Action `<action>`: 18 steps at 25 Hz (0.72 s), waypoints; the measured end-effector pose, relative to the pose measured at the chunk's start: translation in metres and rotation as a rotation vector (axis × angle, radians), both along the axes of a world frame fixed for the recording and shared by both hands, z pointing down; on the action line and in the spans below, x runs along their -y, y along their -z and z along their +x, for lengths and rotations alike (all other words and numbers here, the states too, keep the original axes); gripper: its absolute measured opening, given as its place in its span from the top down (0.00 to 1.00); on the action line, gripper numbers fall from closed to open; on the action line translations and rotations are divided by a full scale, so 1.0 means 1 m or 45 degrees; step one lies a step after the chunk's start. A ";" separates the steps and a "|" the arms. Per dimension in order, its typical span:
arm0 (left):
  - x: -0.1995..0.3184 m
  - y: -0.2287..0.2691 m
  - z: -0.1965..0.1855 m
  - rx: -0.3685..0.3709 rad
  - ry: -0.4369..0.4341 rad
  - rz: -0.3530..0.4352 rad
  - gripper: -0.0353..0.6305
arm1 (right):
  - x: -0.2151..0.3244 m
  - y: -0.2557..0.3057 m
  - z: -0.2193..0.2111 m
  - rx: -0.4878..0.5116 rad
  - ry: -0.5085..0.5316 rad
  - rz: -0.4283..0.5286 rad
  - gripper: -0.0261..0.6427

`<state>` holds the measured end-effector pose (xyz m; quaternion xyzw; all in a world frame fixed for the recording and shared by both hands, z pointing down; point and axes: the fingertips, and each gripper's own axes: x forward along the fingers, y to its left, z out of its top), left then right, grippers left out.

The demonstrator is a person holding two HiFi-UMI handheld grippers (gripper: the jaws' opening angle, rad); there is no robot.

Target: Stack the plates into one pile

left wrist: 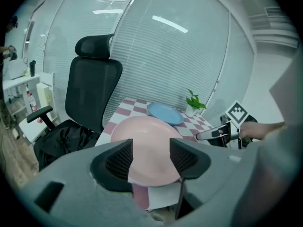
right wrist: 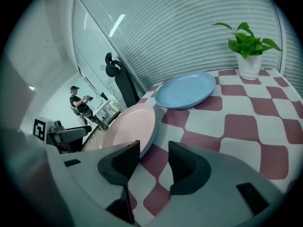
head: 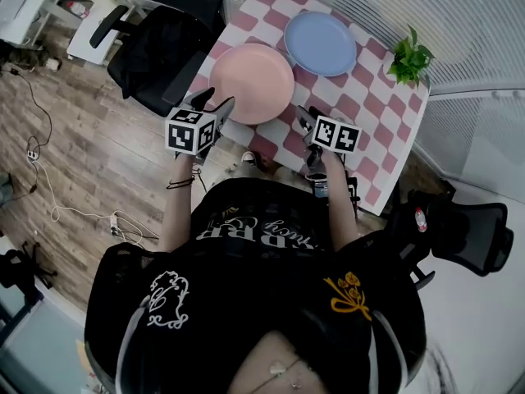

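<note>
Head view: the pink plate (head: 250, 82) and the blue plate (head: 320, 43), at its one o'clock, lie apart, unstacked.

Left gripper view: the left gripper (left wrist: 150, 157) is open and empty, at the pink plate's near rim.

Right gripper view: the right gripper (right wrist: 154, 162) is open and empty.

Next, probably: pinch that rim and lift.

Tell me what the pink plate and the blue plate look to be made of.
Round pink plate: likely matte plastic or melamine; even colour, soft sheen, no glaze glare. Round blue plate: looks the same, thin rim, dull finish. Ceramic cannot be ruled out.
</note>
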<state>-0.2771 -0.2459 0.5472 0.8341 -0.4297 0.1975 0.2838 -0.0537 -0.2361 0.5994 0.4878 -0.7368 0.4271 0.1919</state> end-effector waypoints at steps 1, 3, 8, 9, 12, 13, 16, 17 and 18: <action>0.004 0.006 0.004 -0.006 -0.025 0.020 0.57 | 0.000 0.003 0.005 -0.002 -0.013 0.007 0.73; 0.014 0.017 0.016 -0.021 -0.079 0.059 0.57 | -0.001 0.007 0.016 -0.010 -0.033 0.022 0.73; 0.040 0.037 0.052 -0.025 -0.178 0.140 0.57 | 0.008 0.016 0.047 -0.009 -0.084 0.059 0.73; 0.045 0.040 0.061 -0.029 -0.200 0.147 0.57 | 0.011 0.017 0.054 -0.008 -0.098 0.067 0.73; 0.062 0.049 0.092 -0.070 -0.259 0.161 0.57 | 0.026 0.020 0.078 -0.005 -0.137 0.088 0.73; 0.068 0.051 0.102 -0.077 -0.277 0.165 0.57 | 0.032 0.020 0.086 -0.003 -0.151 0.091 0.73; 0.089 0.048 0.125 -0.026 -0.340 0.161 0.57 | 0.050 0.020 0.108 0.006 -0.192 0.102 0.73; 0.097 0.044 0.131 0.007 -0.361 0.154 0.57 | 0.057 0.021 0.114 0.009 -0.203 0.107 0.73; 0.106 0.040 0.136 0.042 -0.380 0.145 0.57 | 0.064 0.020 0.119 0.011 -0.214 0.111 0.73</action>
